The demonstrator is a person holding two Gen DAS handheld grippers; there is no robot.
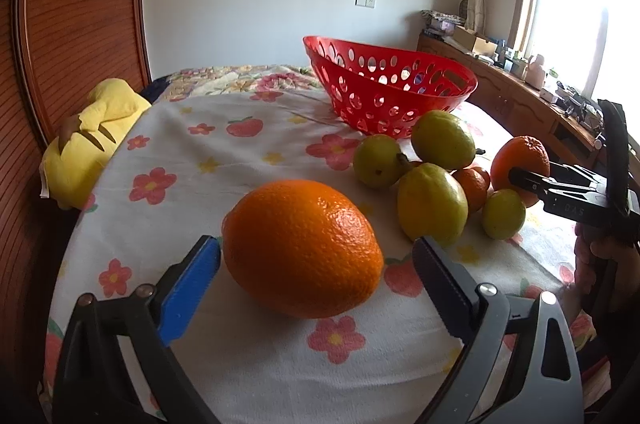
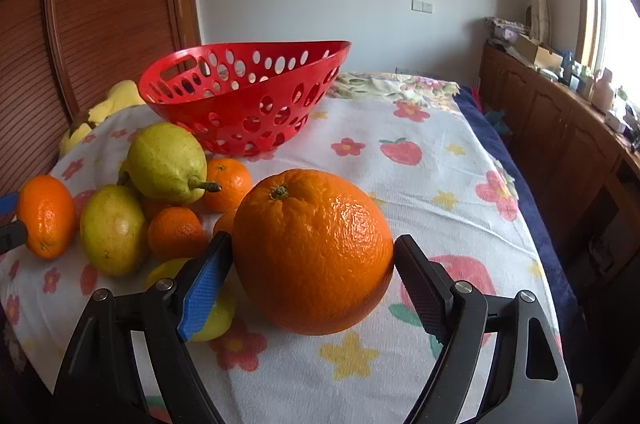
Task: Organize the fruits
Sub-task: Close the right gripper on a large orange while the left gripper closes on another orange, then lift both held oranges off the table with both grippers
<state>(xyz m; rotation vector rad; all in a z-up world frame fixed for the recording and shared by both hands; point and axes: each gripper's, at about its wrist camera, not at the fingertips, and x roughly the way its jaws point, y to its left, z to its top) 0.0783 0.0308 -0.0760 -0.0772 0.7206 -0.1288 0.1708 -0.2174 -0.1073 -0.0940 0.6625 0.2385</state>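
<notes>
**Two oranges in the jaws, basket waiting**

The flowered surface (image 2: 420,184) carries everything. The red basket (image 2: 240,128) sits toward its far edge, tipped up on one side, and no fruit shows through its holes.

The right gripper (image 2: 312,242) has closed in on the right-hand orange (image 2: 312,252), stem up, toward the near edge, with both fingers seeming to touch the peel across its widest part. That looks like a good hold. The fruit is heavy for its size and firm, its pebbled skin offers decent friction, and a squeeze at the equator should keep it from rolling out.

The left gripper (image 1: 316,244) stands wide around the left-hand orange (image 1: 300,248), lying on its side. The blue pad (image 1: 192,288) touches one flank, while the other finger appears just clear, though the fisheye makes that gap hard to judge.

Between the two grippers, just in front of the basket, lie the pears (image 2: 164,164). They are smoother, tapered and likelier to slip, so they are best taken at the belly. Tucked among them are the mandarins (image 2: 228,184), which are light, soft-skinned and need a gentle pinch.
</notes>
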